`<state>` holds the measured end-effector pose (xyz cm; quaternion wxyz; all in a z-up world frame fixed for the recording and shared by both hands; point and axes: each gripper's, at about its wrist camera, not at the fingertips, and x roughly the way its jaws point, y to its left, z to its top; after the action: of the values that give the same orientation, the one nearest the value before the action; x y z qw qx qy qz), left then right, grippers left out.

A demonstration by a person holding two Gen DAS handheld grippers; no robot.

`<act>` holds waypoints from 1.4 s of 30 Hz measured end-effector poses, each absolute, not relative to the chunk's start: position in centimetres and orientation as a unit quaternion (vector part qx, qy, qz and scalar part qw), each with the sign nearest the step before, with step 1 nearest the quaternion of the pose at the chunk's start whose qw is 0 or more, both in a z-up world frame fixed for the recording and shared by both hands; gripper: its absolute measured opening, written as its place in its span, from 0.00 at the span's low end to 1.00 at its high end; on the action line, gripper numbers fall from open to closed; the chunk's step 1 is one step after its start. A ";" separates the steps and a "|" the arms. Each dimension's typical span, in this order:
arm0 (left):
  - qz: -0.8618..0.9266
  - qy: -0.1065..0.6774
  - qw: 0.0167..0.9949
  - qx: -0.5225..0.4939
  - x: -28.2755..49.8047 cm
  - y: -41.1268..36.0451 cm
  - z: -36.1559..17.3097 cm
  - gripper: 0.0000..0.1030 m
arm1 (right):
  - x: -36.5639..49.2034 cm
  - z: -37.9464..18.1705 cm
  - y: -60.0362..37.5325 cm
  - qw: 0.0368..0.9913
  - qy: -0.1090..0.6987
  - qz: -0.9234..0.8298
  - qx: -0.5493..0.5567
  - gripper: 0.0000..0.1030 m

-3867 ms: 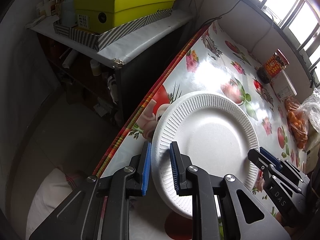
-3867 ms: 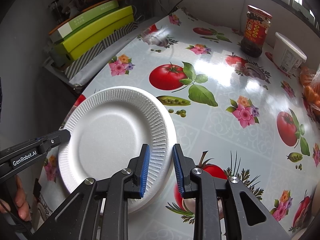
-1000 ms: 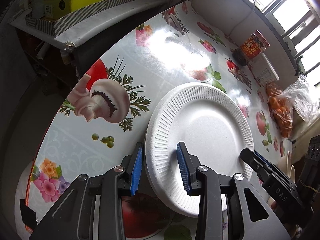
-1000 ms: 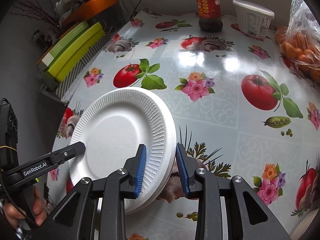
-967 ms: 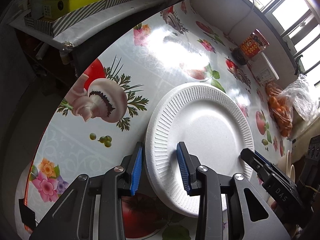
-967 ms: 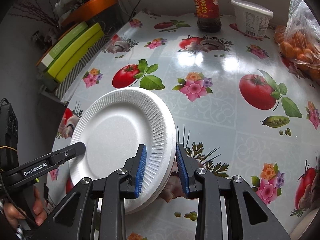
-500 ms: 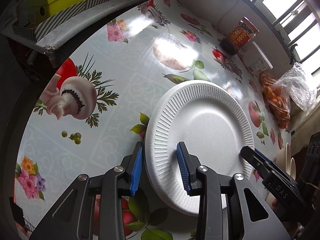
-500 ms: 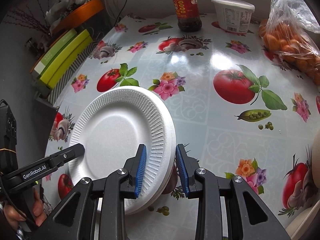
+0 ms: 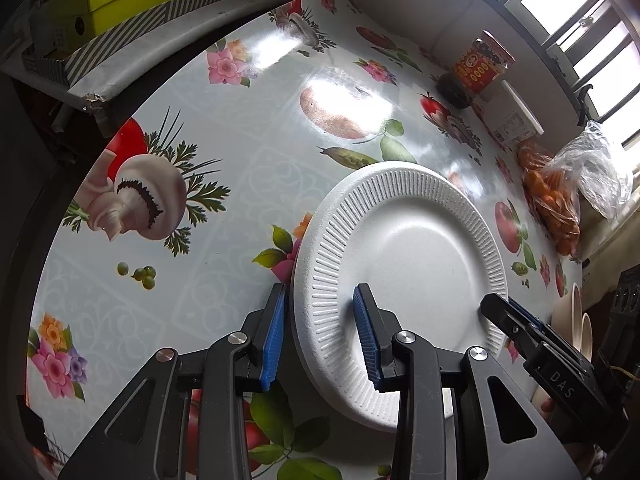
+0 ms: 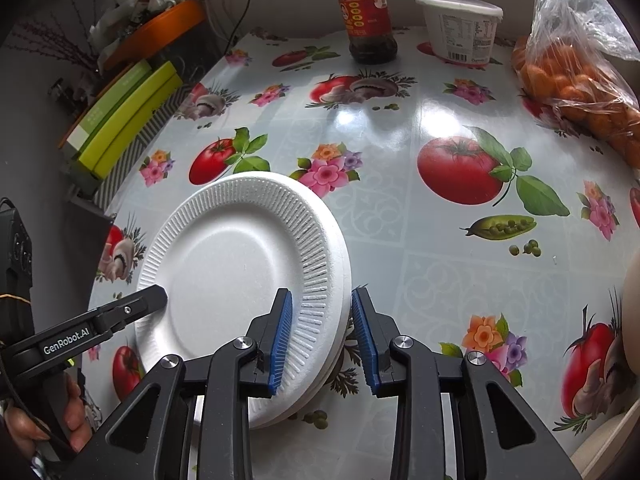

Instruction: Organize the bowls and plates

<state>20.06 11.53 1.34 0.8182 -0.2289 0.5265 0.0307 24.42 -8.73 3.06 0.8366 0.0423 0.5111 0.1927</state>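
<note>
A small stack of white foam plates (image 9: 416, 256) (image 10: 240, 264) with ribbed rims hangs between both grippers, just above the flowered tablecloth. My left gripper (image 9: 320, 336) is shut on the stack's near-left rim, one blue pad on top and one outside the edge. My right gripper (image 10: 322, 336) straddles the opposite rim. Its jaws are opening, but the rim is still between them and both pads still touch it. Beige bowls (image 9: 576, 320) (image 10: 632, 312) peek in at the right edge.
At the back of the table (image 10: 400, 160) stand a red-labelled sauce jar (image 10: 366, 20), a white tub (image 10: 460, 28) and a bag of oranges (image 10: 580, 84). Green boxes (image 10: 124, 120) lie on a side shelf to the left. A hand (image 10: 40, 420) holds the left gripper.
Both grippers carried the plates together across the table, away from its left edge. The jar, tub and orange bag now look nearer. The right jaws have spread very slightly.
</note>
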 end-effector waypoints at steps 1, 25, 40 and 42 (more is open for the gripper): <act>0.031 0.527 0.818 -0.229 20.1 11.5 1.3 0.34 | 24.4 3.1 -8.8 0.837 0.511 0.191 0.041 0.33; 0.043 0.482 0.863 -0.144 18.0 10.8 4.5 0.40 | 22.6 4.5 -9.2 0.858 0.485 0.170 0.026 0.52; 0.020 0.455 0.884 -0.104 15.8 7.2 7.3 0.40 | 19.4 6.7 -12.7 0.880 0.454 0.138 0.024 0.52; 0.011 0.450 0.887 -0.100 15.5 6.4 7.7 0.40 | 19.0 7.0 -13.4 0.882 0.452 0.132 0.028 0.52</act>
<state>15.54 6.43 7.66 0.8872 -0.1000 0.4502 0.0115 19.00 -13.42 6.97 0.8816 0.0279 0.4522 0.1322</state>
